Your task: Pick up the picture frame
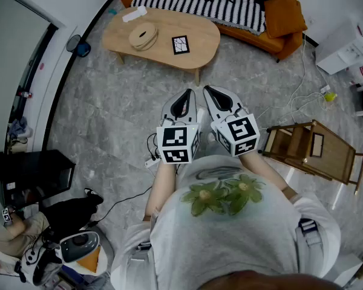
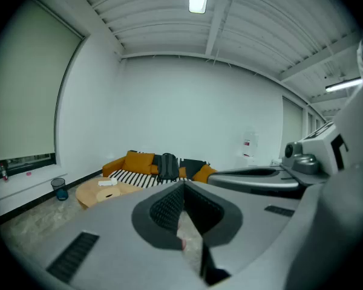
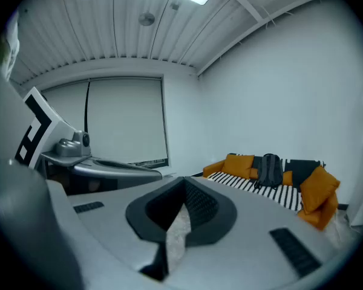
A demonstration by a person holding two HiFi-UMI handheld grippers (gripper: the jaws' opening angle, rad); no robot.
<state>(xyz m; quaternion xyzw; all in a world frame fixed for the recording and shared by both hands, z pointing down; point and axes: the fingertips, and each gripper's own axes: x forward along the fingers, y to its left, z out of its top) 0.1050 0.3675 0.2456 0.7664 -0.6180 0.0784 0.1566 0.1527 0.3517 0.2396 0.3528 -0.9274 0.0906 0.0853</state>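
Ahead of the closed jaws of the left gripper [image 1: 187, 93] and right gripper [image 1: 207, 90], the grey marbled floor [image 1: 139, 95] is left open up to the oval light-wood bench [image 1: 206, 38]. On the bench top, room is taken by a round coiled tan ring [image 1: 143, 37] and a black-edged picture frame [image 1: 179, 44]. Beyond the bench, passage is closed by an orange sofa [image 1: 283, 14]. Right of the jaws, the way is narrowed by a brown wooden slatted stand [image 1: 327, 153].

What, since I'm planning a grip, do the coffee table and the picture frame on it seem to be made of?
Coffee table: probably light wood or veneer with a matte finish, judging by its even pale tan top and matching legs. Picture frame: thin black border, possibly plastic or painted wood. It is too small to tell which, or whether it is glazed.
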